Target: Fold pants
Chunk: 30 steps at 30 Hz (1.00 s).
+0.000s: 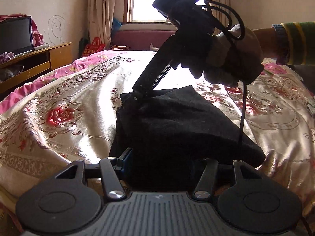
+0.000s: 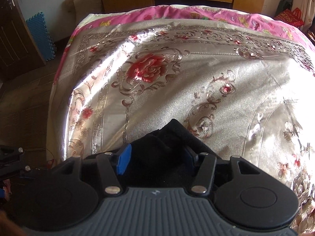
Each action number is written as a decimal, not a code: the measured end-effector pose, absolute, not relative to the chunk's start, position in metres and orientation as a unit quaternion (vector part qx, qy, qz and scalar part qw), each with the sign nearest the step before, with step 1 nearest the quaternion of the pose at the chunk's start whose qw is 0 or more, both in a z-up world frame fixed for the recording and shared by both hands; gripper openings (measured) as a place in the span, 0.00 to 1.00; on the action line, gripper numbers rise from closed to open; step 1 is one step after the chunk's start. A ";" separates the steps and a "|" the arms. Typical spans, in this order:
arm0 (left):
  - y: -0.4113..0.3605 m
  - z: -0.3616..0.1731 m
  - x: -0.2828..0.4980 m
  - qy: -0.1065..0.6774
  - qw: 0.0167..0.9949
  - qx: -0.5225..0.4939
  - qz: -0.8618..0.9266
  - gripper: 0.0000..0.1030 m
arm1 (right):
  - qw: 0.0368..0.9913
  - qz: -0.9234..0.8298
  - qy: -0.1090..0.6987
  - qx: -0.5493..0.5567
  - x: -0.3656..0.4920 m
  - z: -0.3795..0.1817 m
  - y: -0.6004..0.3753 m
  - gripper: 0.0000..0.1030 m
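Black pants [image 1: 177, 122] seen bunched in a folded heap on the bed, on the satin rose-print bedspread [image 1: 65, 102]; the far edge of the heap is lifted.

L gripper [image 1: 163, 163]: jaws parted about halfway, near edge of the pants lying between them. Only one blue pad [image 1: 128, 159] is made out, at the cloth's left side; the other is lost against dark fabric. Whether the pads press on the cloth can't be told.

R gripper [image 2: 155, 157]: jaws part-closed, a fold of the pants bunched between the blue pads [image 2: 123, 160] and filling the gap; cloth looks pinched, so read as grasping the pants. In the left wrist view the same gripper [image 1: 135, 100] is seen angled steeply down onto the far corner of the heap, held by a gloved hand [image 1: 232, 57] w/ striped sleeve [image 1: 293, 41] behind it.

Beyond the pants: window [image 1: 167, 0] w/ curtains. Left of the pants: wooden cabinet [image 1: 39, 59] w/ TV [image 1: 15, 34].
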State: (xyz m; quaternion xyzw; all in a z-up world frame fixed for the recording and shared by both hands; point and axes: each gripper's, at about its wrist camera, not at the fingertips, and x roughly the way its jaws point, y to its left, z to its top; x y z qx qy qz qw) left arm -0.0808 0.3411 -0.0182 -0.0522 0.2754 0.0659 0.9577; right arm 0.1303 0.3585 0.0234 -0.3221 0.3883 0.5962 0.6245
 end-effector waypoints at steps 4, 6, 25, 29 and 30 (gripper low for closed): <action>0.347 -0.023 -0.074 0.279 0.956 -0.059 0.070 0.63 | 0.628 0.594 0.383 -0.326 0.129 0.031 0.350 0.19; 0.349 -0.020 -0.071 0.272 0.958 -0.056 0.070 0.55 | 0.642 0.587 0.385 -0.310 0.136 0.036 0.346 0.13; 0.384 -0.003 -0.093 0.301 0.942 -0.053 0.139 0.53 | 0.765 0.510 0.358 -0.165 0.154 0.059 0.291 0.19; 0.391 0.021 -0.096 0.276 0.951 -0.057 0.127 0.54 | 0.764 0.497 0.392 -0.127 0.150 0.057 0.235 0.37; 0.391 0.026 -0.092 0.269 0.954 -0.059 0.119 0.55 | 0.767 0.488 0.398 -0.124 0.148 0.053 0.223 0.39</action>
